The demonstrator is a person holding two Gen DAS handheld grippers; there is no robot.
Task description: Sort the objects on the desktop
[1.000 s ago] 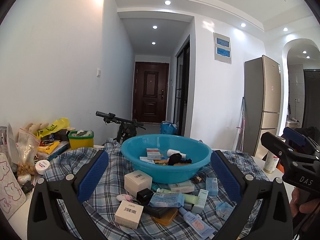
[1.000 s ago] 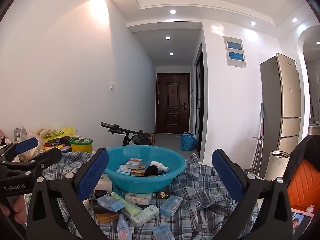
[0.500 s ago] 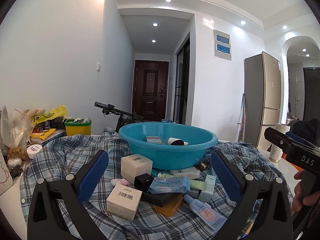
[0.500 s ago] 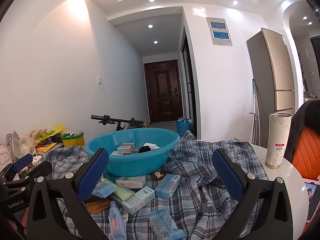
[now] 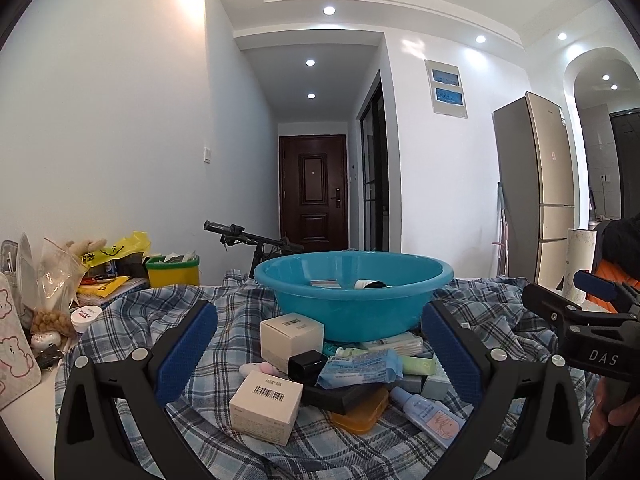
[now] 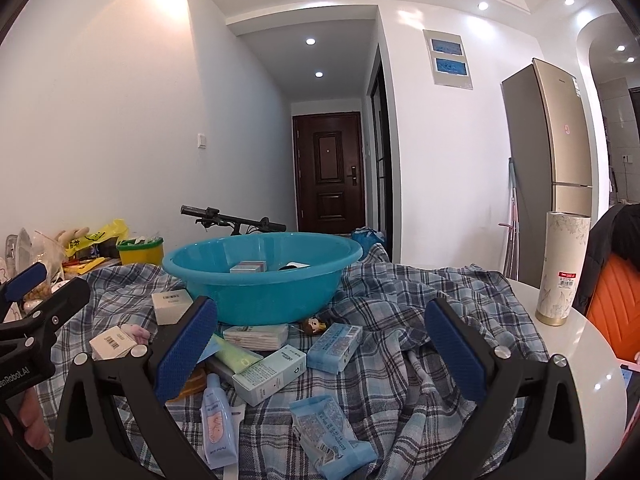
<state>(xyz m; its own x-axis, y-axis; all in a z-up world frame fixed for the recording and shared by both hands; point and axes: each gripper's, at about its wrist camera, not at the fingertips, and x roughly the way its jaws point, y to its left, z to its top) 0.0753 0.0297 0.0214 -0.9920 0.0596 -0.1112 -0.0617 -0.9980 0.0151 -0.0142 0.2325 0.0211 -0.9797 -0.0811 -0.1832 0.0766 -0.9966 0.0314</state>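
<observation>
Looking along both grippers, I see the left gripper (image 5: 320, 356) and the right gripper (image 6: 320, 352) each with fingers spread wide and nothing between them, low over the plaid cloth (image 6: 400, 300) on the table (image 6: 580, 360). A teal basin (image 5: 352, 292) sits mid-cloth with a few items inside. Just in front of it lies the pile: white boxes (image 5: 266, 406), a black box (image 5: 307, 366), blue packets (image 6: 334, 342) and a small lotion bottle (image 6: 218, 420).

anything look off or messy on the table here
Yes. Small boxes, packets and tubes lie heaped at odd angles on the rumpled plaid cloth, some overlapping, in front of the blue basin, which holds only a few items. Both grippers are open and empty.
</observation>
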